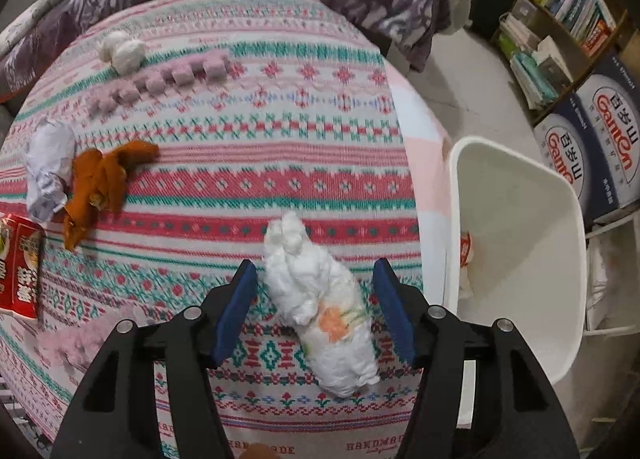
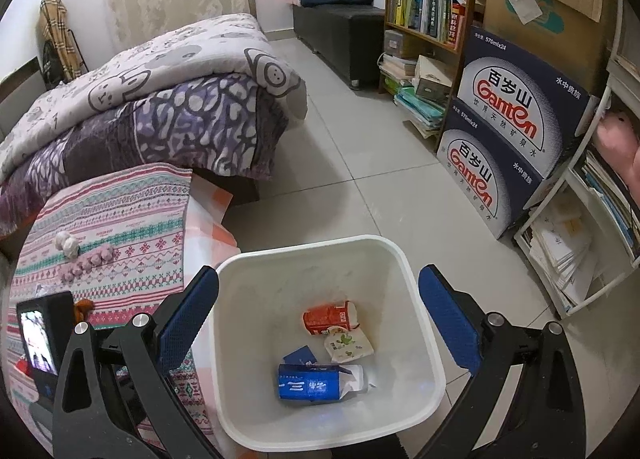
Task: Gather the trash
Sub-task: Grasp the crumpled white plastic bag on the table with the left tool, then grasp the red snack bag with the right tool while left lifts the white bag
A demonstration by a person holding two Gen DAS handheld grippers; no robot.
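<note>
On the patterned tabletop cloth (image 1: 248, 163), far left, lies a red snack packet (image 1: 20, 267), then a crumpled ball of white paper (image 1: 46, 171) touching a rumpled orange-brown rag (image 1: 100, 183). The left tongs (image 1: 316, 311) point steeply down with their blue pads apart on either side of a wadded white tissue (image 1: 320, 307); neither pad presses it. Just right of the tabletop stands the white trash bin (image 2: 420, 299), holding a red carton (image 2: 328, 317), a printed wrapper (image 2: 348, 345) and a blue carton (image 2: 316, 383). The right tongs (image 2: 318, 319) hang above it, spread wide and empty.
</note>
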